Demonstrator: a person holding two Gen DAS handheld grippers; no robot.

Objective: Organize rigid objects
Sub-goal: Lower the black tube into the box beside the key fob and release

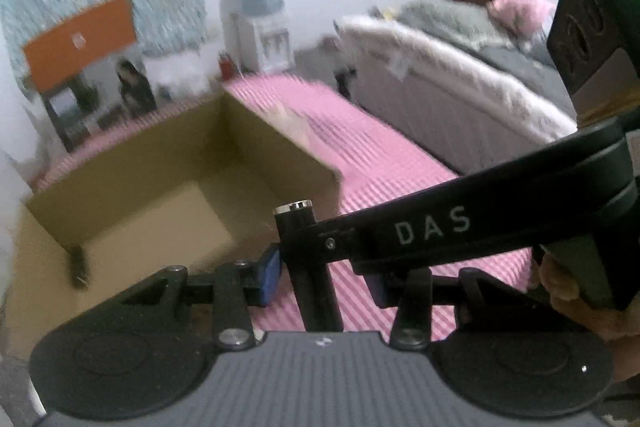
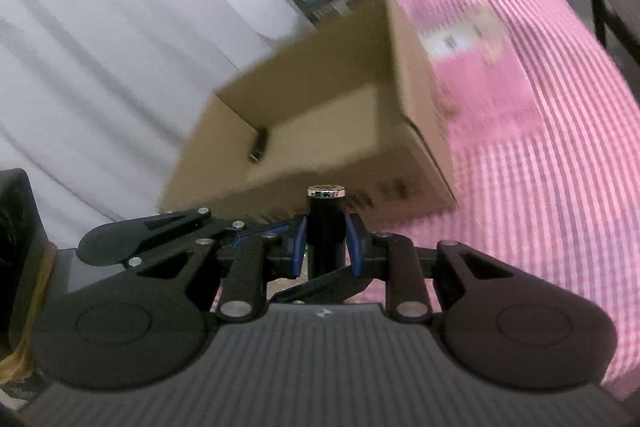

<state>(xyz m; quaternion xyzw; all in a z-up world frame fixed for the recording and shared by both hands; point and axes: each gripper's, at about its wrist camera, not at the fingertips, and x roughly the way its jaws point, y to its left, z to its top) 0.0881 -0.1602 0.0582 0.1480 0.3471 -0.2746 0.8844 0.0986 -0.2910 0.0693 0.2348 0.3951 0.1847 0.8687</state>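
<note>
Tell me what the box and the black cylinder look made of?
Box: cardboard, seemingly; matte tan walls, folded edges, faint print on its side. Cylinder: matte black body, plastic or coated metal, hard to say; its end cap is shiny silver, likely metal. The right tool is clamped on it.

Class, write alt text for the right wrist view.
The right gripper is shut on an upright black cylinder with a silver cap. Beyond it, an open cardboard box on a pink striped cloth holds one small dark object.

Matt cardboard box (image 2: 320,99); black cylinder (image 2: 325,235) with shiny metal cap; striped cloth (image 2: 540,147).
</note>
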